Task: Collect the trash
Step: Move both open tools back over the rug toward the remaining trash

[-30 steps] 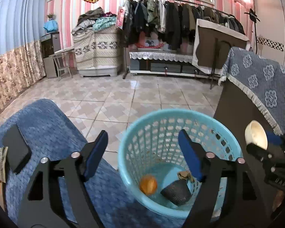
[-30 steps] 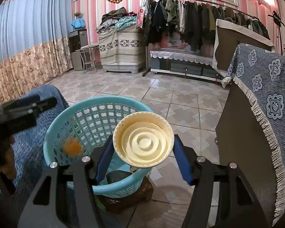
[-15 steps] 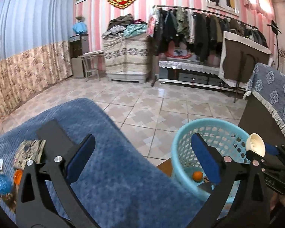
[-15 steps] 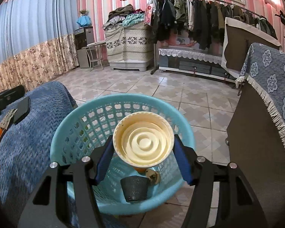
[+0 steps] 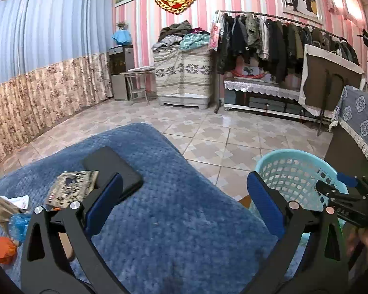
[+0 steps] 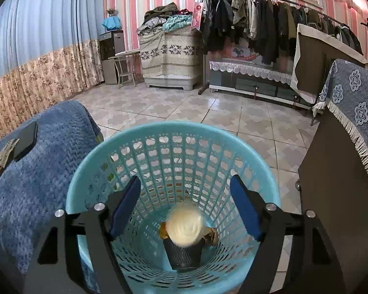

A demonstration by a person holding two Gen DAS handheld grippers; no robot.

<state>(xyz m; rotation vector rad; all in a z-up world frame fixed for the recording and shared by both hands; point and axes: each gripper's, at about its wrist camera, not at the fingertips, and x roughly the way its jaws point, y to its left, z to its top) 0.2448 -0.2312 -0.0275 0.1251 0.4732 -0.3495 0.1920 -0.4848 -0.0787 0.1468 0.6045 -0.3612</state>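
- Orange scrap [image 5: 3, 249] and blue wrapper [image 5: 19, 223] lie at the blue blanket's [image 5: 179, 220] left edge, awaiting pickup.
- Left gripper [image 5: 184, 205] gapes wide, empty, above the blanket (judged: seeking trash).
- Right gripper [image 6: 184, 208], jaws opening over the basket [image 6: 269, 178], has nothing between them; the cream cup [image 6: 184, 227] is inside it.

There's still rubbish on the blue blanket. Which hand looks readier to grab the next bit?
Probably the left. Its fingers stand wide apart and empty over the blue quilted blanket, with the orange scrap and blue wrapper nearby. The right fingers are opening over the turquoise plastic mesh basket, with the cream paper cup dropping in.
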